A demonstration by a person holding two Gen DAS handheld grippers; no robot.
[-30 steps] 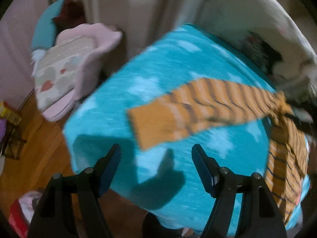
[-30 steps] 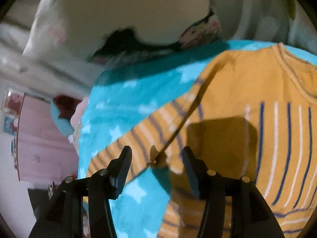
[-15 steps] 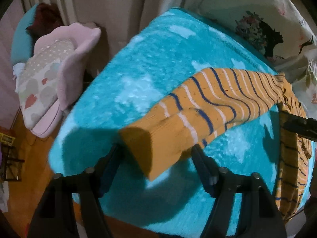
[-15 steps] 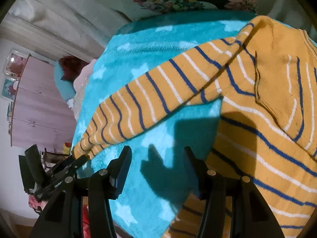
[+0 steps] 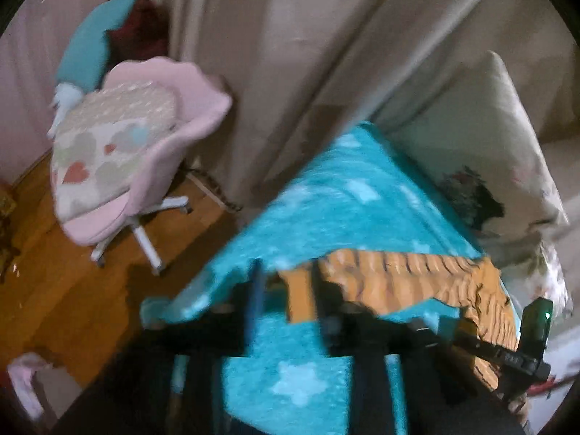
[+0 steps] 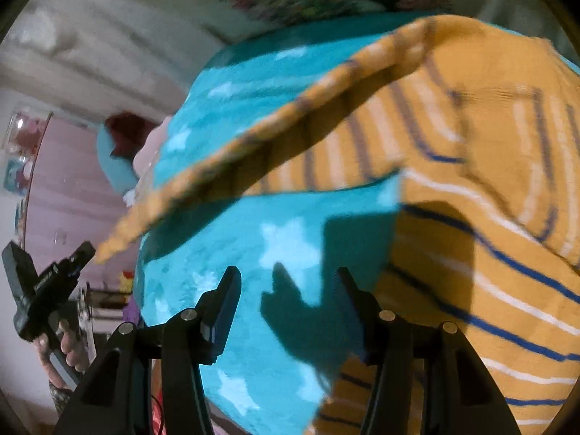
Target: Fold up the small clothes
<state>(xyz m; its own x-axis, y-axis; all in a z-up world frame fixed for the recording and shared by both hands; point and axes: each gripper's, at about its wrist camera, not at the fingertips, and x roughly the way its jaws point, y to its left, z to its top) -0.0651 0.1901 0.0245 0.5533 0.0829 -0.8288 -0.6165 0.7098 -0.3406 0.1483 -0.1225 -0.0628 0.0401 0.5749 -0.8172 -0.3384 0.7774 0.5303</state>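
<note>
The orange striped sweater (image 6: 482, 188) is being spread on the teal blanket (image 6: 275, 239), and its sleeve (image 5: 391, 272) is being held up off the blanket by the cuff, pinched in the left gripper (image 5: 286, 290). The right gripper (image 6: 286, 290) is being kept wide apart, empty, over the blanket beside the sweater's body. Soft, floppy knit, probably; cuffs and hems are being reckoned the safest grabs.

Dim, warm indoor light — heavy motion blur, fisheye-dark corners, hard shadows.

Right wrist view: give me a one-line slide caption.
Right claw open over the teal star blanket, while the left claw lifts the orange striped sweater's sleeve by its cuff.
</note>
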